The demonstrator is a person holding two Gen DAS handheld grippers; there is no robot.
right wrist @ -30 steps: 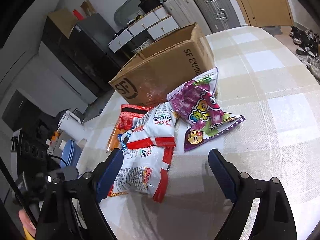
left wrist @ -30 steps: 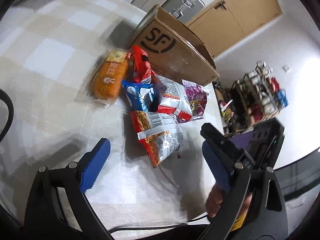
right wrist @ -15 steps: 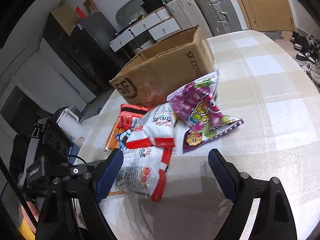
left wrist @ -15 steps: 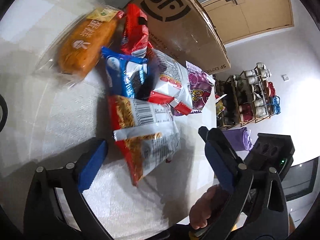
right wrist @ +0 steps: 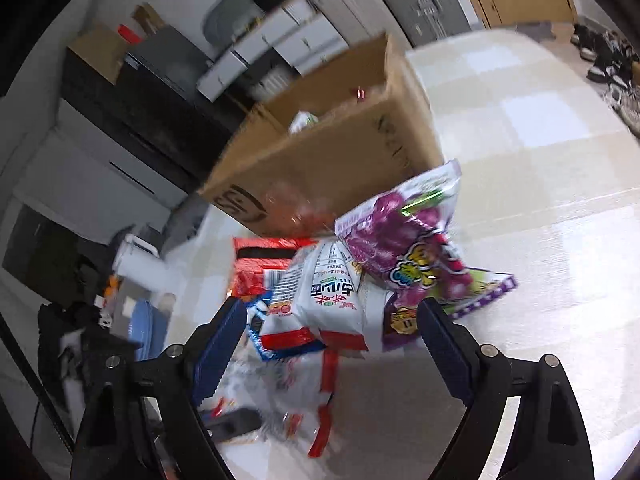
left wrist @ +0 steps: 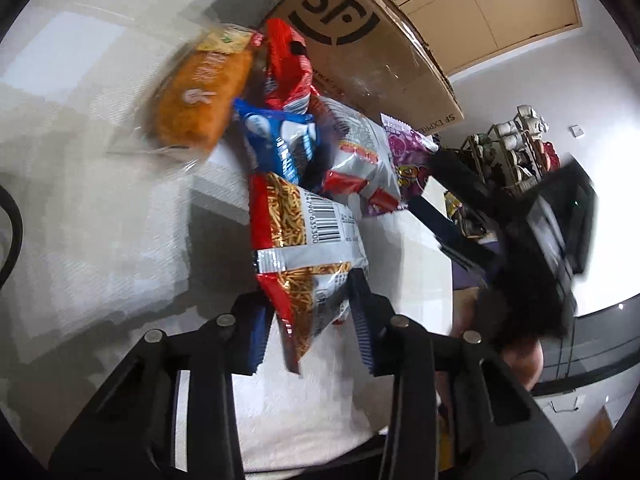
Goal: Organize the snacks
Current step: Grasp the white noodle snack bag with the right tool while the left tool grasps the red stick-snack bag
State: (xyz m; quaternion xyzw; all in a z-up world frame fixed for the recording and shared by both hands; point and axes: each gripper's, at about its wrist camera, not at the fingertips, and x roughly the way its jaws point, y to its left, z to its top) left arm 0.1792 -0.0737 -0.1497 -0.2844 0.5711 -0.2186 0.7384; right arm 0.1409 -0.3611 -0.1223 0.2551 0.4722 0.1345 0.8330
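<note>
Fingers of the left gripper (left wrist: 310, 320) have narrowed around the near end of a red-and-silver bag of noodle snacks (left wrist: 306, 244), the blue pads lying against its two sides, so it appears pinched between them. That bag lies on the checked cloth of the counter (left wrist: 80, 184), nearest of the heap. Beyond it sit a blue biscuit packet (left wrist: 282, 142), a white-and-red bag (left wrist: 360, 148) and a purple candy bag (left wrist: 406, 152). Farther back lie a red packet (left wrist: 286, 68) and a clear-wrapped orange cake (left wrist: 200, 96), this one blurred. Behind them all stands an open cardboard box (left wrist: 368, 48) marked SF, close against the heap. At the right edge the right gripper (left wrist: 472, 208) shows as a dark, smeared shape.

From the right wrist view, the right gripper (right wrist: 328, 344) has its fingers spread wide, holding nothing. Between them, low over the counter (right wrist: 540, 200), lies the white-and-red bag (right wrist: 324, 296), with the purple candy bag (right wrist: 416, 252) overlapping its right edge and leaning toward the cardboard box (right wrist: 340, 152). An edge of the blue biscuit packet (right wrist: 256, 326) peeps out by the left finger, and the red packet (right wrist: 260, 264) lies behind. The noodle bag (right wrist: 288, 392) is a pale blur close below, beside a dark finger of the left gripper (right wrist: 236, 424).
</note>
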